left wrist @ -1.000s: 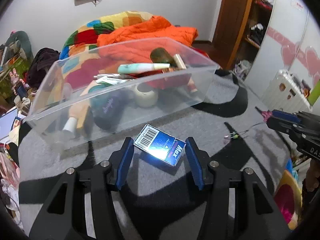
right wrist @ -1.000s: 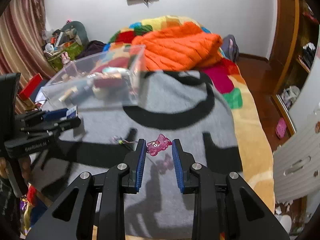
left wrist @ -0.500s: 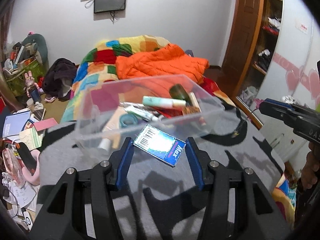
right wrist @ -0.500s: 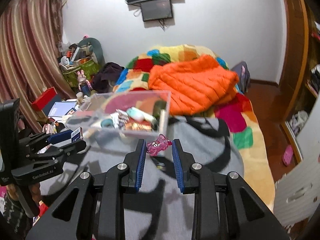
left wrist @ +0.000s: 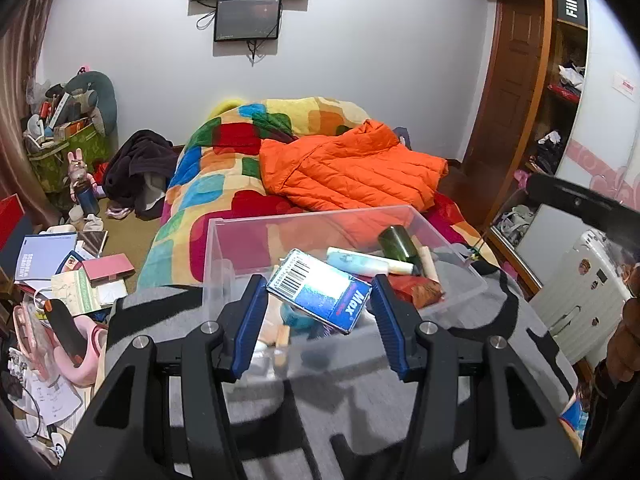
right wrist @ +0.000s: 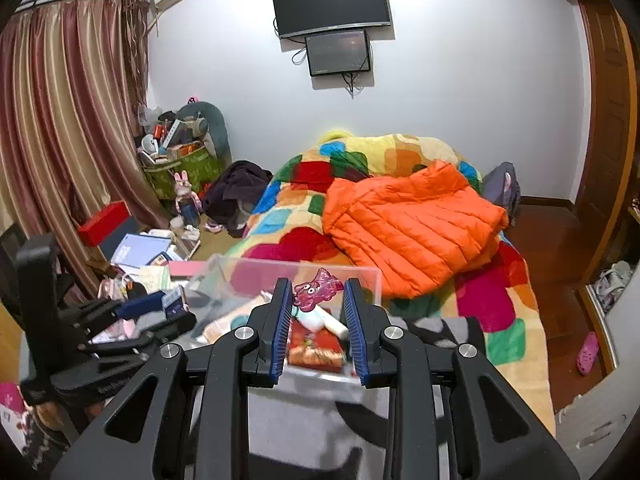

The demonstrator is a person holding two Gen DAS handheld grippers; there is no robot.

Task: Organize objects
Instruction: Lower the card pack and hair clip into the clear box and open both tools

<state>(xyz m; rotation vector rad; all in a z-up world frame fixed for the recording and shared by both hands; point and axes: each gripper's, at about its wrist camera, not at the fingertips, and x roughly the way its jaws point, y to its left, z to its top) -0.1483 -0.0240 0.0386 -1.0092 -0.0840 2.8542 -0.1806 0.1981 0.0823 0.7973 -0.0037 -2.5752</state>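
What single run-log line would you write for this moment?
left gripper: shut on blue box | right gripper: shut on pink toy | both above clear bin | nothing dropped yet

clear bin open-topped, crowded inside, floor clutter left

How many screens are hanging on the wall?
2. A large dark screen is mounted high on the white wall, and a smaller screen hangs directly below it, cables dangling. No others are visible.
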